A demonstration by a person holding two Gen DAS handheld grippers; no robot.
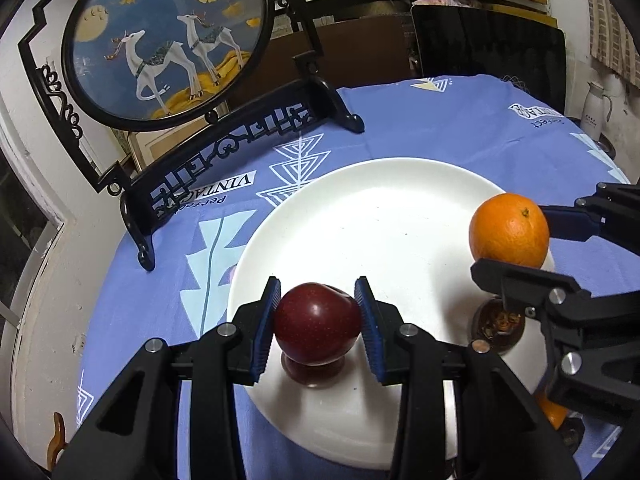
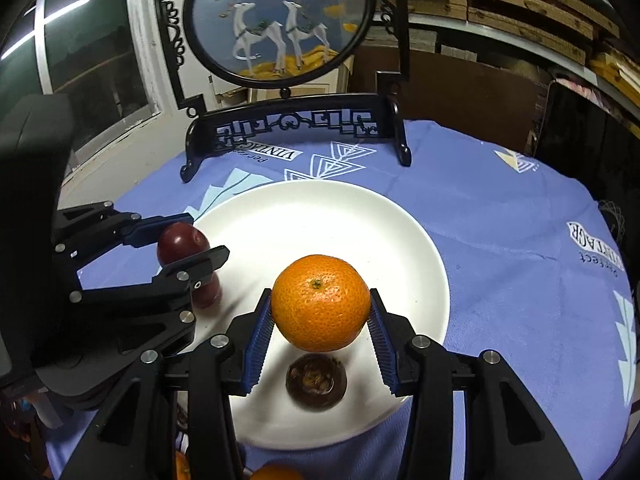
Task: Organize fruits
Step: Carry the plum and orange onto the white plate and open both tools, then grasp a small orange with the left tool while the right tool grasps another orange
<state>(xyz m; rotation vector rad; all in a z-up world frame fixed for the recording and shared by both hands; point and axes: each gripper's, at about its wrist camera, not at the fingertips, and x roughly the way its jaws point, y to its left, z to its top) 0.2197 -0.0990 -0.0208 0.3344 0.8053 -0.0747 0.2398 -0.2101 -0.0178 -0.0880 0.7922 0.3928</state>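
A white plate (image 1: 380, 200) (image 2: 320, 216) lies on the blue patterned cloth. My left gripper (image 1: 318, 320) (image 2: 188, 244) is shut on a dark red apple (image 1: 316, 322) (image 2: 182, 242), held just above the plate's near left part, its reflection on the glaze below. My right gripper (image 2: 320, 312) (image 1: 516, 242) is shut on an orange (image 2: 320, 302) (image 1: 510, 230), held just above the plate's near right part, with its dark reflection beneath. Both fruits hang clear of the plate surface.
A black carved stand (image 1: 224, 152) (image 2: 296, 128) bearing a round deer painting (image 1: 168, 36) (image 2: 280, 20) stands behind the plate. More oranges (image 2: 276, 472) (image 1: 554, 414) lie near the front edge. A white jug (image 1: 596, 108) stands far right.
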